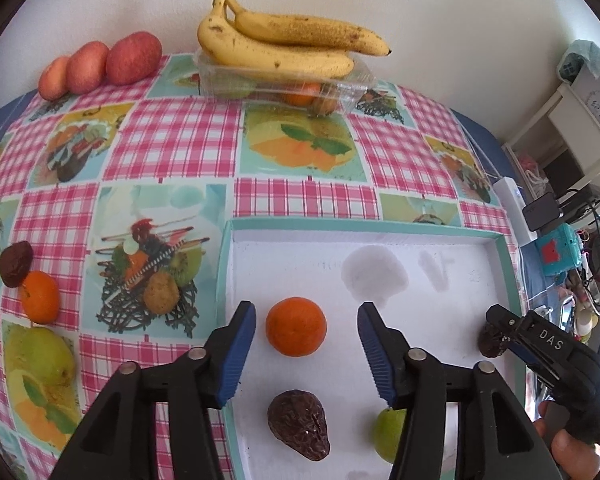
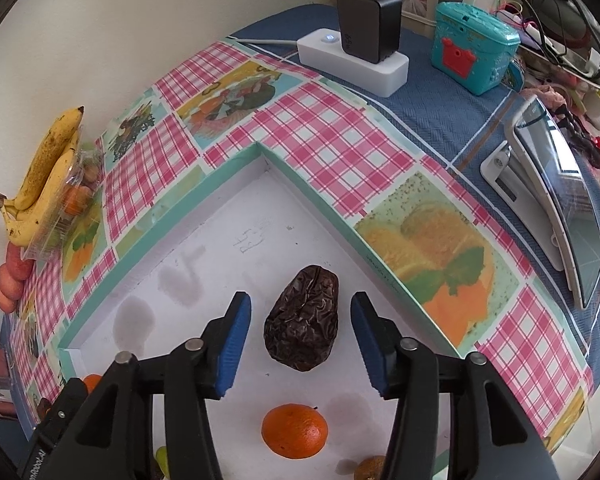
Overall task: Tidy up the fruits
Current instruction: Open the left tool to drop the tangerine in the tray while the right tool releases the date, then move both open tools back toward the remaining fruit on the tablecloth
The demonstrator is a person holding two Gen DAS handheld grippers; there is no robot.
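A round orange mandarin is seen lying on the white floor of a shallow teal-rimmed tray, directly between the spread blue-padded fingers of the left gripper, which are released and touch nothing. Nearer the camera in the same tray, a wrinkled dark-brown avocado-shaped fruit and a green round fruit, partly hidden behind the right finger, are found.

In the right wrist view, a second wrinkled dark-brown fruit is framed by the open fingers of the right gripper, with clear gaps on both sides; nothing is grasped. An orange mandarin lies just below it on the tray floor.

Outside the tray, on the pink-checked, fruit-printed tablecloth of the table, another mandarin is seen touching a further dark wrinkled fruit at the left edge. At the far side, three spotted yellow bananas rest on a clear plastic punnet holding small fruits, and three reddish oval fruits are lined up against the wall.

To the right, a white power strip with a black charger and a teal toy box stand on a blue cloth.
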